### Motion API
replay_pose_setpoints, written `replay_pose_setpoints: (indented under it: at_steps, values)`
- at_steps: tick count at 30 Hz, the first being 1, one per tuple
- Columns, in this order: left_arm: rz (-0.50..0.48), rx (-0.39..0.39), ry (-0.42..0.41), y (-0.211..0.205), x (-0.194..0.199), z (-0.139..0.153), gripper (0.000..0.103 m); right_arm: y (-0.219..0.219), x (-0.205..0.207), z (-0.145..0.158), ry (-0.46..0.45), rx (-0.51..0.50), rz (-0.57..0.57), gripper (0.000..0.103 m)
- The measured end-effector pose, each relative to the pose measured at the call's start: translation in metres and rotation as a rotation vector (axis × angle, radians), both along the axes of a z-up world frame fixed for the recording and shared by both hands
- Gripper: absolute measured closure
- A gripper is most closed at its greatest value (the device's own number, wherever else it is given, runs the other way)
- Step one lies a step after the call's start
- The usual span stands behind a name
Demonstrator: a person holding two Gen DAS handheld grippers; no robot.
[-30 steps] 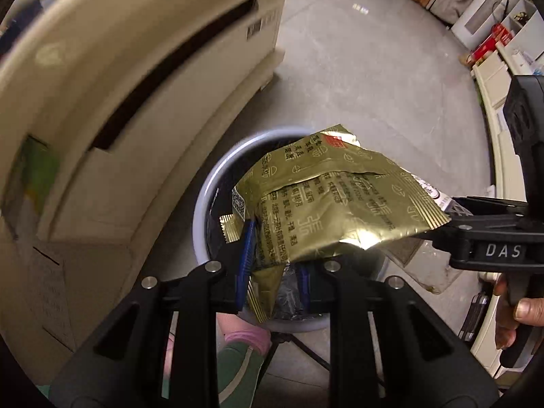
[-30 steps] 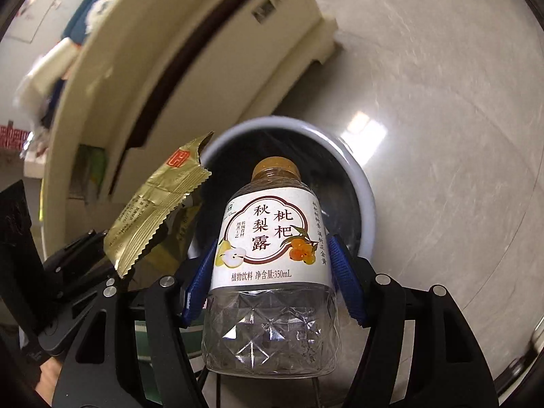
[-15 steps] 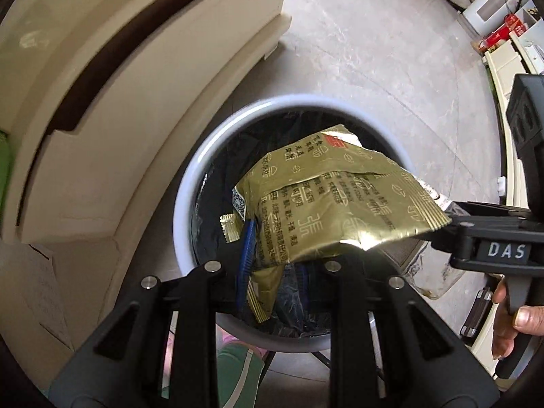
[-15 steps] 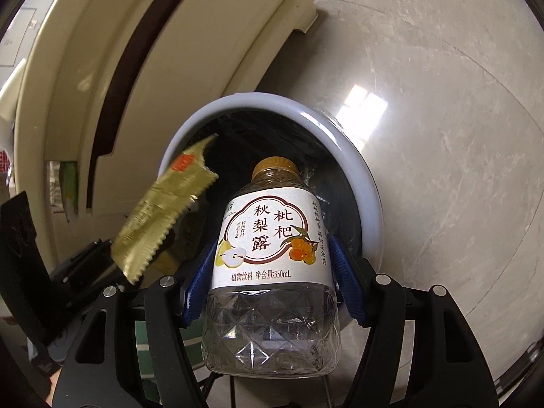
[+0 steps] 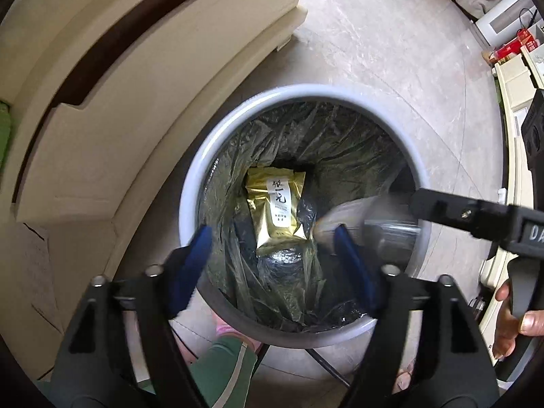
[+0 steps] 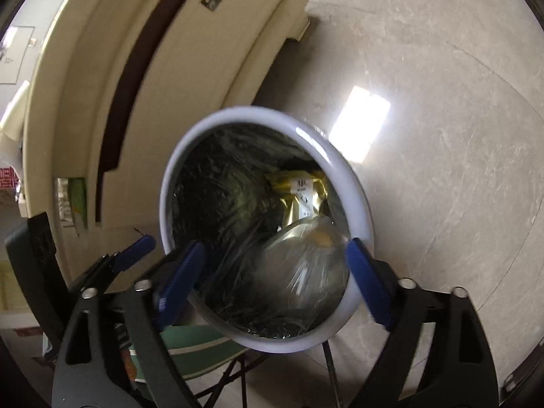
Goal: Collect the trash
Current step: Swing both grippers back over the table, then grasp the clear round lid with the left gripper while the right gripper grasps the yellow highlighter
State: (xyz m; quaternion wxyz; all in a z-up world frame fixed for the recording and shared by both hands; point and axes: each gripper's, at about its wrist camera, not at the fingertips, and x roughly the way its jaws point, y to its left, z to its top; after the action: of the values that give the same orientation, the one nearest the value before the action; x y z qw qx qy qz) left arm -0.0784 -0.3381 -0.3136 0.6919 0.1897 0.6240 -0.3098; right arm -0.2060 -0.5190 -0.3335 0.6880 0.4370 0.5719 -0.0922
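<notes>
Both items have dropped from the fingers: the gold packet [image 5: 277,209] is lying inside the bin [image 5: 193,183], and the blurred bottle [image 6: 306,258] is falling in beside it. Left gripper [image 5: 273,258] and right gripper [image 6: 277,272] have just been opening, fingers standing apart, nothing between them.

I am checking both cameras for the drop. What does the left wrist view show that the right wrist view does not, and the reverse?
Only the left wrist view: a hand gripping the other tool's handle, and shelves at far right. Only the right wrist view: a bright window reflection on the floor. Both show the bin, its dark liner, the gold packet lying inside and a blurred bottle dropping in. The jaws of the left gripper and right gripper have just been opening and are empty.
</notes>
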Motion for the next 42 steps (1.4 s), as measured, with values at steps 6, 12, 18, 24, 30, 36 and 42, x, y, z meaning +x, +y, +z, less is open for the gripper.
replay_pose_setpoints:
  at_steps: [6, 12, 18, 24, 30, 36, 42]
  values:
    - [0.028, -0.016, -0.048, 0.007, 0.001, 0.019, 0.012, -0.008, -0.009, 0.015, -0.042, 0.01, -0.038, 0.014]
    - [0.021, -0.036, -0.102, 0.012, 0.0, 0.047, 0.011, -0.011, -0.022, 0.051, -0.13, -0.005, -0.056, 0.014]
    - [0.106, -0.147, -0.154, 0.044, 0.012, 0.109, 0.008, 0.006, -0.003, 0.125, -0.254, -0.108, 0.045, 0.014]
    - [0.279, -0.259, -0.302, 0.136, 0.04, 0.206, 0.007, 0.062, 0.059, 0.208, -0.427, -0.178, 0.256, 0.014]
    - [0.437, -0.118, -0.499, 0.258, 0.058, 0.242, 0.007, 0.169, 0.138, 0.243, -0.509, -0.165, 0.514, 0.014]
    - [0.584, -0.001, -0.457, 0.364, 0.078, 0.216, 0.007, 0.286, 0.204, 0.245, -0.505, -0.148, 0.738, 0.014]
    - [0.618, -0.044, -0.356, 0.387, 0.089, 0.183, 0.007, 0.374, 0.252, 0.234, -0.424, -0.168, 0.885, 0.015]
